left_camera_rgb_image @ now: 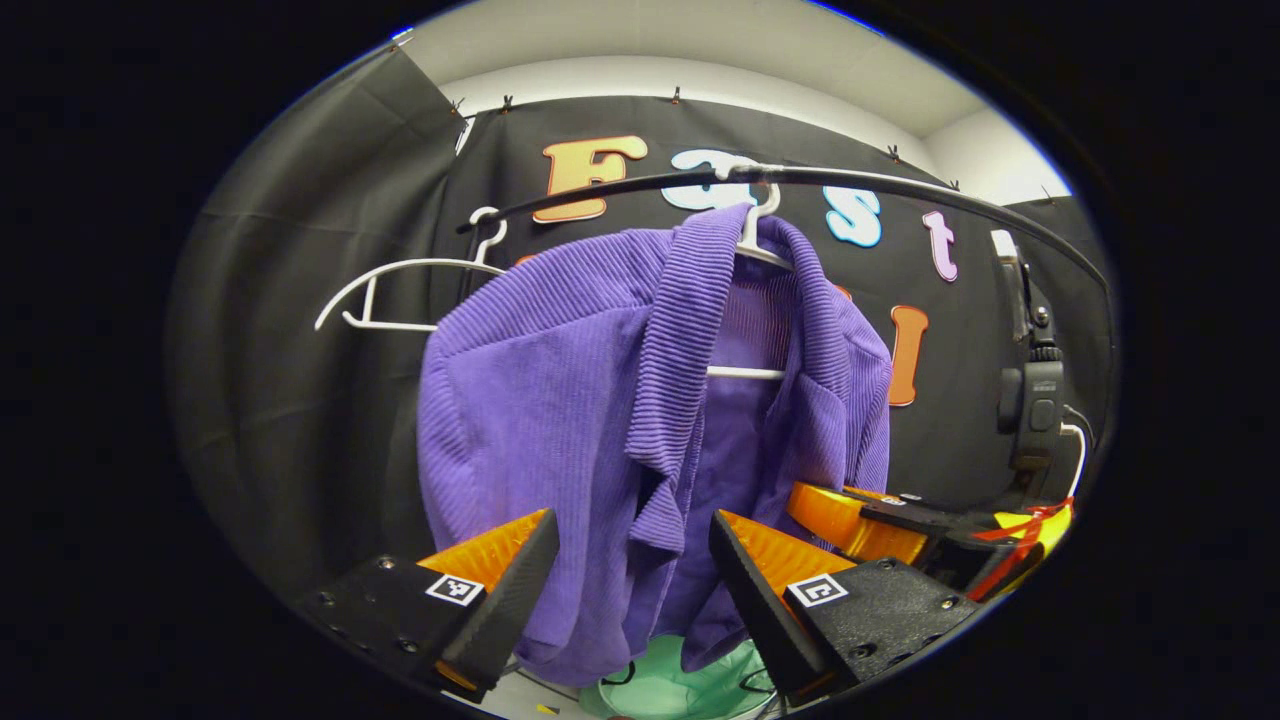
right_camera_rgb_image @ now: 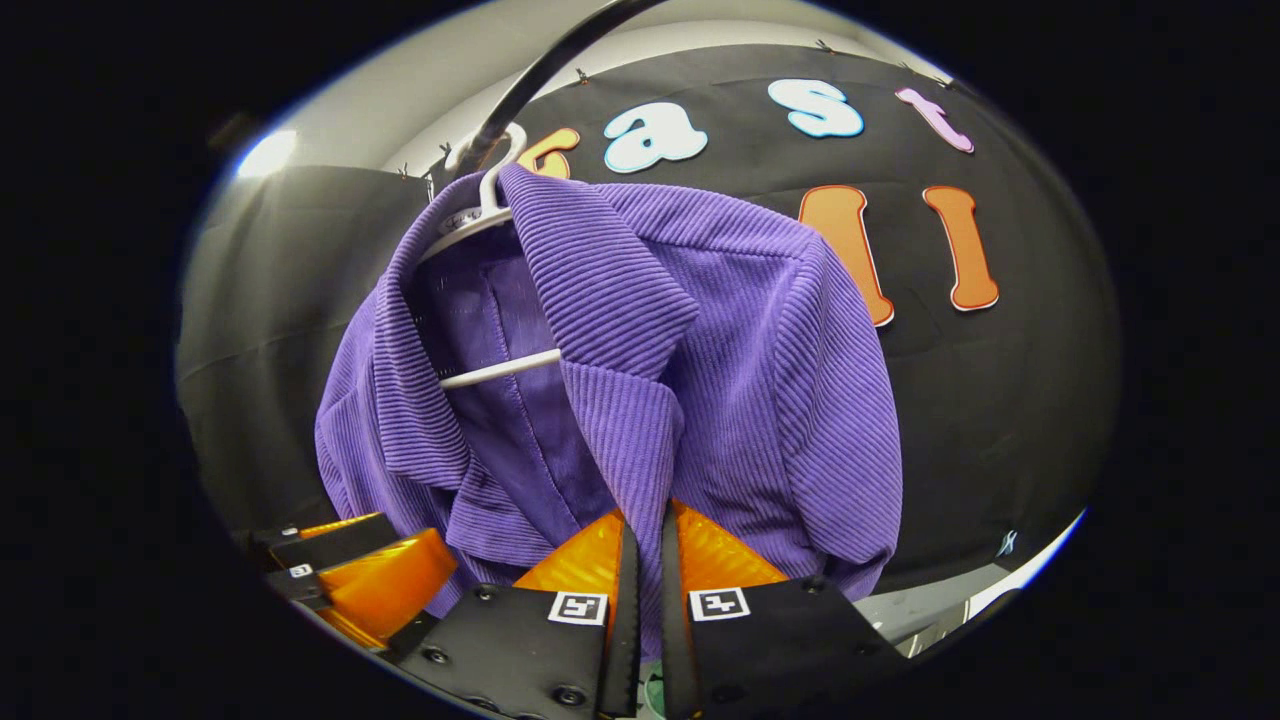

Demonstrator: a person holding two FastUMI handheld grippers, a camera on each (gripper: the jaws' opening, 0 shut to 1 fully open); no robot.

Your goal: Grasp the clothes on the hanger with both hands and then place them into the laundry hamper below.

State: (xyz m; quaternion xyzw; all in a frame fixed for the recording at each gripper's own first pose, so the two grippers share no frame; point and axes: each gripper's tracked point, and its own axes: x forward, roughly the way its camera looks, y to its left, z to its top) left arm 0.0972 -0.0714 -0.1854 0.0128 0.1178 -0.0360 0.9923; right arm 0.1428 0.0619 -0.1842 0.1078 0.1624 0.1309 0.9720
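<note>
Jacket hangs before black cloth; left hand-held gripper agape, right hand-held gripper pinching it.

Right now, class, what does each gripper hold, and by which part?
The right gripper pinches the purple jacket at its front edge below the lapel. The left gripper is open around the jacket's lower front, gripping nothing.

The booth is closed in by a black cloth wall, pinned up along its top edge by small clips. Above it, a white wall and ceiling are seen. A bright light is seen at upper left in the right gripper view.
</note>
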